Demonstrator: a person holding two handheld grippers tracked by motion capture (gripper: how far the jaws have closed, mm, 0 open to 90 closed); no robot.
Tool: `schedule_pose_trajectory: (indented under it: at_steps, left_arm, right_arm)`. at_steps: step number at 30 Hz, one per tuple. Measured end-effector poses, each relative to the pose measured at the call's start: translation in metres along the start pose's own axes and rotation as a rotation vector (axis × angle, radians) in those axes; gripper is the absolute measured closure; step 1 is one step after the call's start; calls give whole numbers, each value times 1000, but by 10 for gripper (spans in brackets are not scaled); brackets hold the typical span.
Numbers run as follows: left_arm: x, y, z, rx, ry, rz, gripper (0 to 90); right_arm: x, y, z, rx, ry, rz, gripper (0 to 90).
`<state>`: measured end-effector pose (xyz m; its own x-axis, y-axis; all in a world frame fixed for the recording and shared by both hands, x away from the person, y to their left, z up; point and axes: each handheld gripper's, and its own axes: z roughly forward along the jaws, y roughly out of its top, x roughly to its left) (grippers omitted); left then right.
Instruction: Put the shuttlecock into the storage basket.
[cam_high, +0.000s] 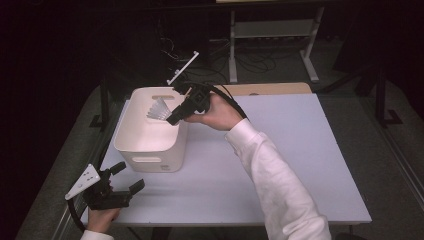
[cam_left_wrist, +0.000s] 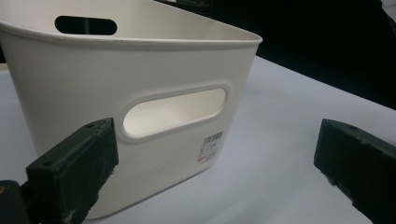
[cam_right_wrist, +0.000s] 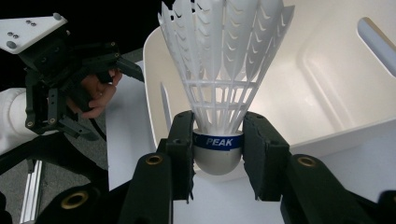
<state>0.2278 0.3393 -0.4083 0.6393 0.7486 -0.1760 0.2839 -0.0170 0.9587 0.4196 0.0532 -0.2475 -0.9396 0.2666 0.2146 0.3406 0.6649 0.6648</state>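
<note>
Right gripper (cam_right_wrist: 217, 154) jaws clamp white plastic-skirted shuttlecock (cam_right_wrist: 219, 70) by rounded cork, above glossy white bin's (cam_high: 150, 145) 3 o'clock rim; left gripper (cam_high: 122, 177) jaws spread, empty.

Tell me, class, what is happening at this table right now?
A person works with tongs in each hand. The right tongs are shut on the cork base of a white shuttlecock and hold it over the open white plastic bin, its feathers pointing into the bin. The left tongs rest open on the white table in front of the bin, holding nothing.
</note>
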Motion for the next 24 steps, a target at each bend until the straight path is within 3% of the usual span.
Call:
schedule_pose_trajectory:
  at_steps: [24]
  left_arm:
    - [0, 0, 0, -2, 0, -3, 0]
  right_arm:
    - [-1, 7, 43, 57, 36, -16, 638]
